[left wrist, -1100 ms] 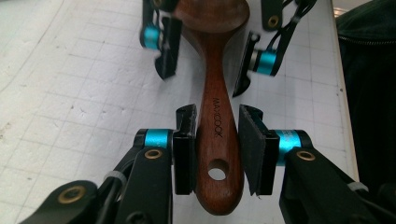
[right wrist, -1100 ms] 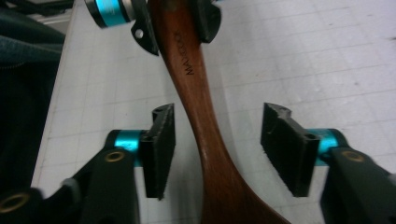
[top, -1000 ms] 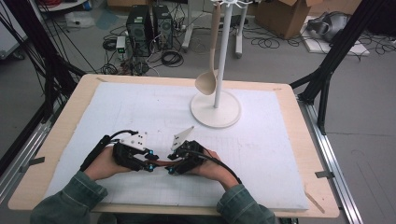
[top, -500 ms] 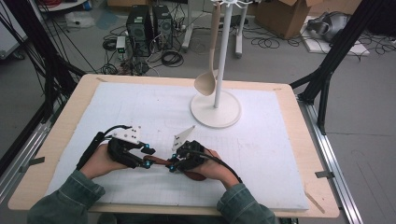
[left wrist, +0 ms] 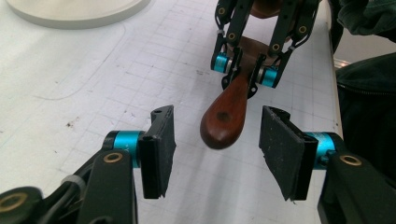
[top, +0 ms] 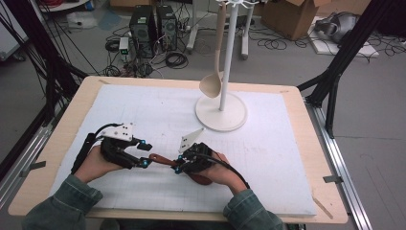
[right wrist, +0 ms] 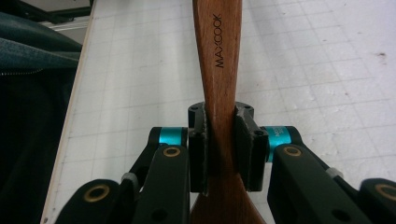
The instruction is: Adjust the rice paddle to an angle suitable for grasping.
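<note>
A dark wooden utensil with a long handle [top: 160, 159] is held level just above the white mat. My right gripper [top: 178, 165] is shut on the handle's middle, and both pads press its sides [right wrist: 217, 46]. The wide end pokes out under the right hand [top: 201, 179]. My left gripper [top: 145, 155] faces the right one [left wrist: 245, 74]. Its jaws have just been opening and stand apart, with the rounded handle end [left wrist: 224, 116] between the pads and touching neither.
A white stand with a round base [top: 221, 115] rises at the mat's far middle, and a pale wooden ladle [top: 211, 86] hangs from it. The table's front edge lies close behind both hands. Cables and boxes lie on the floor beyond the table.
The left gripper's jaws have opened off the handle end, and the left hand has drawn a little to the left. The right gripper has closed on the handle and stays in place.
</note>
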A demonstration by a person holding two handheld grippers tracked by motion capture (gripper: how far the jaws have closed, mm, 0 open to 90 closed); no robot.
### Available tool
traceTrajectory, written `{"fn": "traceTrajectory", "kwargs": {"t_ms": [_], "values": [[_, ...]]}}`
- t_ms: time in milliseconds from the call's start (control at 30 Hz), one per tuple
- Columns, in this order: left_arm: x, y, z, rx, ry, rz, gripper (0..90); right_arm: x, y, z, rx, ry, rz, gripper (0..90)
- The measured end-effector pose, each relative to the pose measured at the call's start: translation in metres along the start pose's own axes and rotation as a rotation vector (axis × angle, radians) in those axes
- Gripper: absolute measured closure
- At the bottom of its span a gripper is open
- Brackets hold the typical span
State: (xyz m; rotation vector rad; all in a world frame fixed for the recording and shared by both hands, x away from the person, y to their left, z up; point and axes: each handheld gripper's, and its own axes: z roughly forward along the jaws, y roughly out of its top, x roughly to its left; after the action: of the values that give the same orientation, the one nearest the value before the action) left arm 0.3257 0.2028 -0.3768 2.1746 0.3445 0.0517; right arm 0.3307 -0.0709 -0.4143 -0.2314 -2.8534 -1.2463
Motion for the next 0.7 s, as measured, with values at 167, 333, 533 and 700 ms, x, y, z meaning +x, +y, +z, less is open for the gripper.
{"fn": "traceTrajectory", "kwargs": {"t_ms": [167,333,533,700], "values": [[0.001,0.000,0.001,-0.003,-0.003,-0.009,44.3,0.001,0.002,-0.005,-0.034,-0.015,0.016,77.4],[0.001,0.000,0.002,-0.003,-0.006,-0.014,44.2,0.002,0.008,-0.010,-0.072,-0.056,0.022,77.5],[0.000,0.003,0.005,-0.012,-0.023,-0.022,44.8,0.004,0.019,-0.010,-0.104,-0.081,0.028,77.6],[0.001,0.005,0.004,-0.031,-0.026,-0.032,45.3,0.006,0.026,-0.010,-0.125,-0.085,0.036,77.6]]}}
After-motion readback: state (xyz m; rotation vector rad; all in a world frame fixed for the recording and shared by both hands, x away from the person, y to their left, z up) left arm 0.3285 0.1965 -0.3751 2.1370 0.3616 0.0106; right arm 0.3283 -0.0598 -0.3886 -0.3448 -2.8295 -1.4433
